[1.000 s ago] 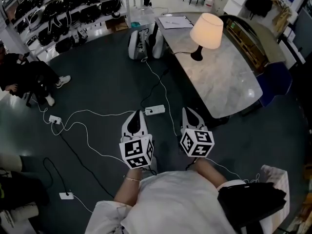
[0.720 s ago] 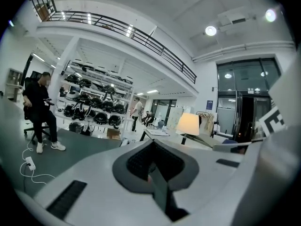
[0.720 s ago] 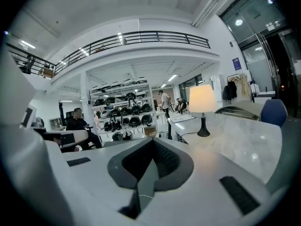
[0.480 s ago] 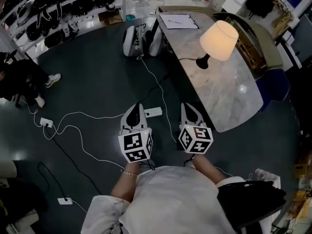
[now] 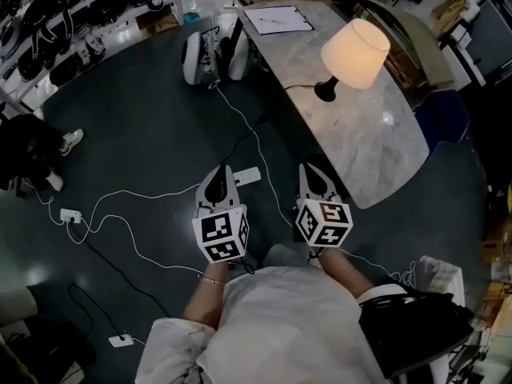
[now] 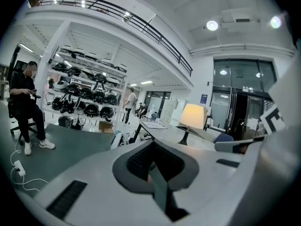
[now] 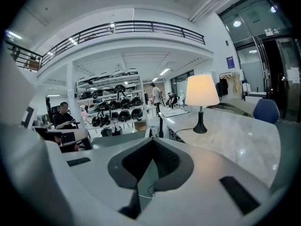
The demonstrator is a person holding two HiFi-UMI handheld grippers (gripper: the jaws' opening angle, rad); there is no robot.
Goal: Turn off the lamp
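**A:** Head view, from above?

**B:** Dark floor, with a long marble table (image 5: pixel 376 142) at upper right. On its far half, the lamp (image 5: pixel 354 54): cream shade glowing, black base, thin cord trailing across the top. Beyond it, at the table's far end, a clipboard (image 5: pixel 278 20). Lower down, the left gripper (image 5: pixel 221 170) and the right gripper (image 5: pixel 309 170) side by side over the floor, just short of the table's near end and well apart from the lamp. A white power strip (image 5: pixel 246 177) on the floor, just beside the left gripper's tip.

**A:** State of the grippers there?

**B:** Each narrowing to a closed point, nothing carried.

**A:** Left gripper view?

**B:** Jaws pressed together, nothing between them. Lamp small and lit, right of centre in the distance. At left, shelves of dark helmets (image 6: pixel 84 105) and a seated person (image 6: pixel 26 102).

**A:** Right gripper view?

**B:** Jaws likewise together and empty. Lamp larger here, upright on the marble, above and right of the jaw tips, untouched. Shelves of helmets far back at left.
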